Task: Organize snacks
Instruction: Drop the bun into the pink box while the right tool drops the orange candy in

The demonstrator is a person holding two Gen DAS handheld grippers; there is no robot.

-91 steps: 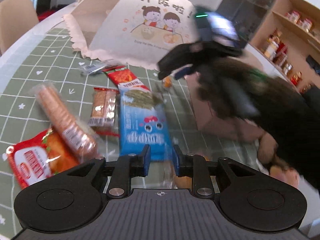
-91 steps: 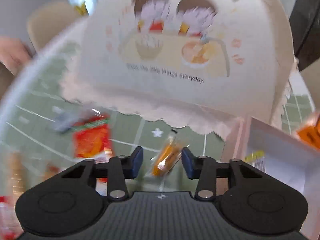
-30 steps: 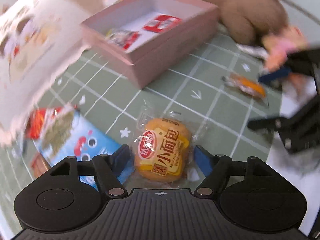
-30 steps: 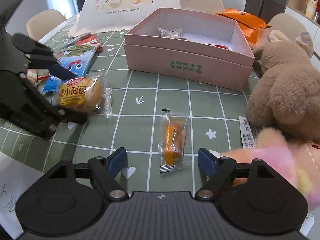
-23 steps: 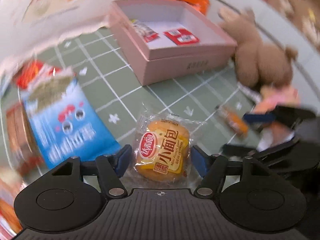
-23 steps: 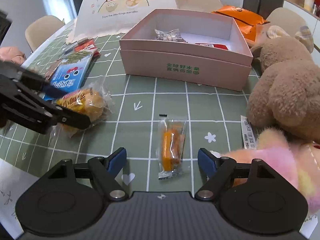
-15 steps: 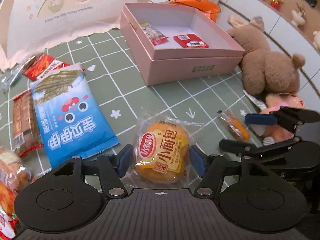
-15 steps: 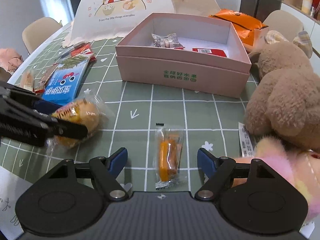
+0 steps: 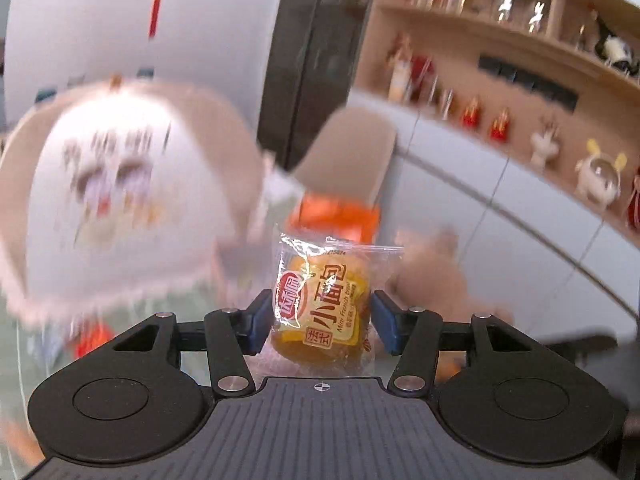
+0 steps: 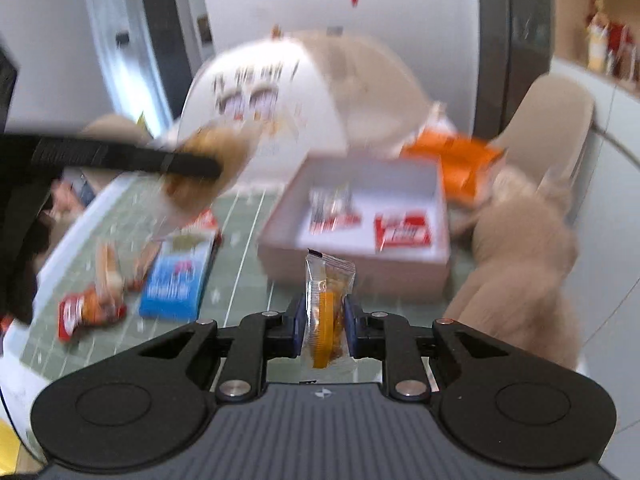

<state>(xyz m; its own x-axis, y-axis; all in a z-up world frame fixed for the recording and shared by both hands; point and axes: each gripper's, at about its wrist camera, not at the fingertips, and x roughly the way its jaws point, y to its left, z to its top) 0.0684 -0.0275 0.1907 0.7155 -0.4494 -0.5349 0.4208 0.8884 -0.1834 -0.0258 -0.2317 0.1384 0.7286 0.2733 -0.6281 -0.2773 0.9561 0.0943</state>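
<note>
My left gripper (image 9: 318,320) is shut on a wrapped small bread bun (image 9: 322,304) and holds it in the air; bun and gripper also show blurred in the right wrist view (image 10: 208,168). My right gripper (image 10: 322,326) is shut on a small orange snack packet (image 10: 326,312) and holds it above the table, in front of the open pink box (image 10: 352,268). The box holds a silver packet (image 10: 332,208) and a red and white packet (image 10: 404,232).
A blue snack bag (image 10: 178,276), a red packet (image 10: 86,308) and other snacks lie on the green checked table left of the box. A beige plush bear (image 10: 520,272) sits right of it. An orange bag (image 10: 452,160) and a white food cover (image 10: 260,96) stand behind.
Both grippers have closed on their snacks and lifted them off the table. The left one has risen high with the bun; the right one has moved toward the pink box.
</note>
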